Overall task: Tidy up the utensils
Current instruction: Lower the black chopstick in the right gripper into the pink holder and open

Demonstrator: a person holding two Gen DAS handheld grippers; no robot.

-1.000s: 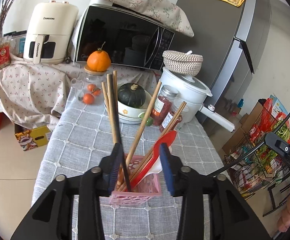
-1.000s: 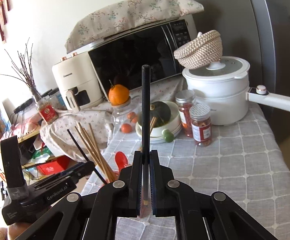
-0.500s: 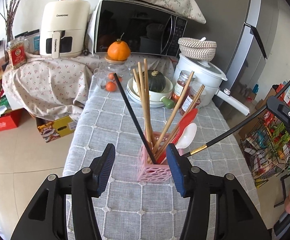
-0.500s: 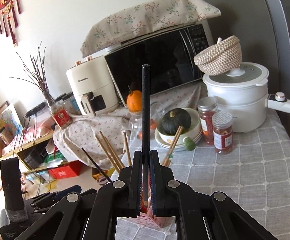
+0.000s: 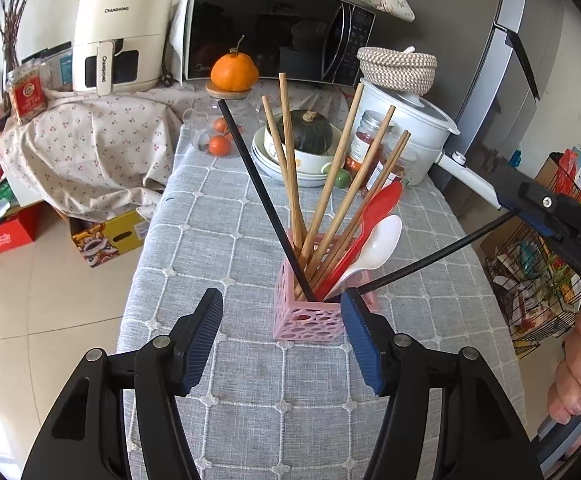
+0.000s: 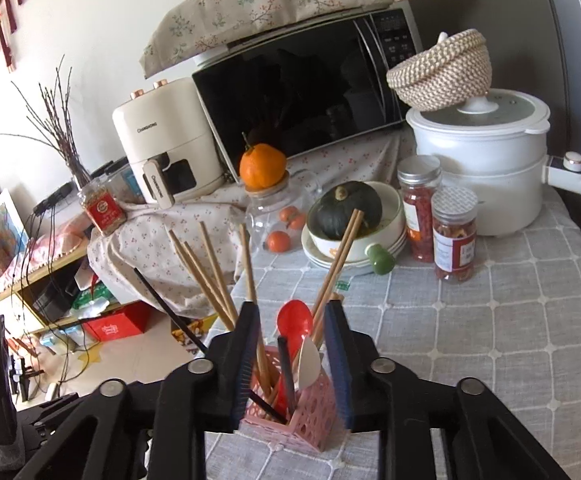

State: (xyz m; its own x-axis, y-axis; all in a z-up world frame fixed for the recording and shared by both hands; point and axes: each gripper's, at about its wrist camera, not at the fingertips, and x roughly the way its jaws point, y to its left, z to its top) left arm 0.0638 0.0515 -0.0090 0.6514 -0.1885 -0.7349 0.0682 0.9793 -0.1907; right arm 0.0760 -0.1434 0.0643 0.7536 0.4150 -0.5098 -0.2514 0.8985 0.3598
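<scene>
The pink holder [image 5: 310,314] stands on the grey checked tablecloth [image 5: 218,216], and everything else is easiest placed from it. Wooden chopsticks [image 5: 290,160] fan up out of it, a black chopstick [image 5: 262,200] leans toward the air fryer [image 5: 120,36], and a red spoon [image 5: 374,208] and white spoon [image 5: 378,244] tilt toward the white pot [image 5: 406,136].

The left gripper [image 5: 282,336] hangs on the near side of the holder with its blue pads spread wide, nothing between them. From its camera a second black chopstick [image 5: 442,252] runs slanting from the holder's opening up to the right gripper [image 5: 546,212], whose handle a hand [image 5: 574,372] grips. Whether that stick is clamped there cannot be told from this side.

The right wrist camera settles it: the right gripper [image 6: 290,344] has its pads apart, straddling the holder [image 6: 290,420] from above, and the dark stick [image 6: 288,372] stands loose between them, its end down in the holder beside the red spoon [image 6: 294,318]. Beyond the holder sit a green squash in a bowl [image 6: 344,210] and two jars [image 6: 452,236].
</scene>
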